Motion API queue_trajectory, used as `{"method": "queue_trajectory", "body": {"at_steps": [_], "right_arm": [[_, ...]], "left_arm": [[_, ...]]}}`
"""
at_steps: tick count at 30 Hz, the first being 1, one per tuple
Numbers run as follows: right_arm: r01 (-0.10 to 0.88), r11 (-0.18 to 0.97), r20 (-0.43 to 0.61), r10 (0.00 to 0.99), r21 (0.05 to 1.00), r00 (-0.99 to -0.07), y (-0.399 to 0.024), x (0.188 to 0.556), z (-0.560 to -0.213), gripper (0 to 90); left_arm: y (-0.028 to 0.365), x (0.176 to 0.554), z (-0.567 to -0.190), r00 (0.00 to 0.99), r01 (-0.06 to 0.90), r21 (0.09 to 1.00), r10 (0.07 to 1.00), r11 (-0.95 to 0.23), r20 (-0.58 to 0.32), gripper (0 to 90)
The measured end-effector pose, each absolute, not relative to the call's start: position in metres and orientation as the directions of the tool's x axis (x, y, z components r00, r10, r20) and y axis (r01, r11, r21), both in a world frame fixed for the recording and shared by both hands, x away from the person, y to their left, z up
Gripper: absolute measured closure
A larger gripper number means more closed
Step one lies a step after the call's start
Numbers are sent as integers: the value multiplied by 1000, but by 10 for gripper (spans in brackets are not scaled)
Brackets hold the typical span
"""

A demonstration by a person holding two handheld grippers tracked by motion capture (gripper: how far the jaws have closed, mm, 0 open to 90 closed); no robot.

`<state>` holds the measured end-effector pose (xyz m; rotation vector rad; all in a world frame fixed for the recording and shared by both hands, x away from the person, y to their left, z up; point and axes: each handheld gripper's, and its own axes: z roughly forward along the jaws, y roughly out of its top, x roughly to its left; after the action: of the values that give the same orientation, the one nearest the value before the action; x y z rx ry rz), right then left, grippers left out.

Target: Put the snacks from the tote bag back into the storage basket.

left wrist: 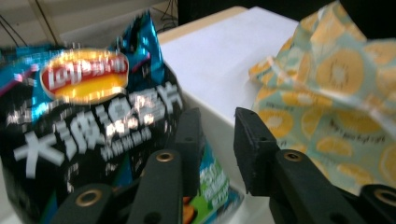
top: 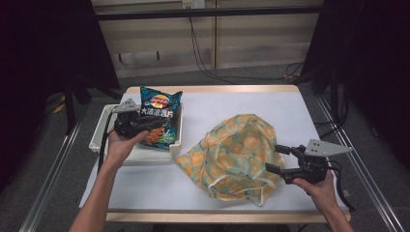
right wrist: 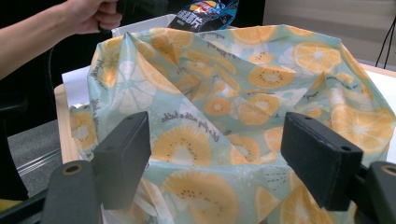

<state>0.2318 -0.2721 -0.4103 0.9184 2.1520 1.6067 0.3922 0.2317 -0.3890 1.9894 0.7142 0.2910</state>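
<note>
1. Sitting on a white table, in front of a wooden wall.
2. Standing up in a white tray at the left: a blue Lay's chip bag.
3. Pressing against the bag's front: left gripper, jaws a little apart, with nothing squeezed between them.
4. Lying crumpled at the middle: an orange-print cloth bag.
5. Waiting just right of the cloth bag: right gripper, jaws spread wide, gripping nothing.

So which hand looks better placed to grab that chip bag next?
Probably the left. The left gripper is right at the chip bag in the white tray, jaws apart beside its edge. The right gripper sits open by the orange-print bag.
</note>
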Motion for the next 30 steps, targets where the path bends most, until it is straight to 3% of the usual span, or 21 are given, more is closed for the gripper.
{"method": "queue_trajectory", "body": {"at_steps": [3, 7, 10, 18, 30], "right_arm": [[312, 170, 133, 646, 935, -751, -273, 234, -411, 235], [315, 172, 136, 643, 933, -753, -272, 236, -413, 234], [322, 178, 139, 640, 930, -756, -271, 237, -415, 233], [319, 180, 137, 635, 931, -760, -269, 237, -415, 234], [319, 187, 133, 637, 929, -759, -269, 237, -415, 234]], "left_arm": [[238, 387, -401, 793, 385, 839, 603, -385, -87, 718], [244, 383, -417, 798, 415, 811, 593, -412, -108, 820], [244, 382, -430, 802, 438, 786, 584, -437, -122, 829], [233, 387, -452, 797, 482, 715, 592, -506, -119, 782], [225, 410, -458, 787, 488, 708, 607, -511, -104, 764]]}}
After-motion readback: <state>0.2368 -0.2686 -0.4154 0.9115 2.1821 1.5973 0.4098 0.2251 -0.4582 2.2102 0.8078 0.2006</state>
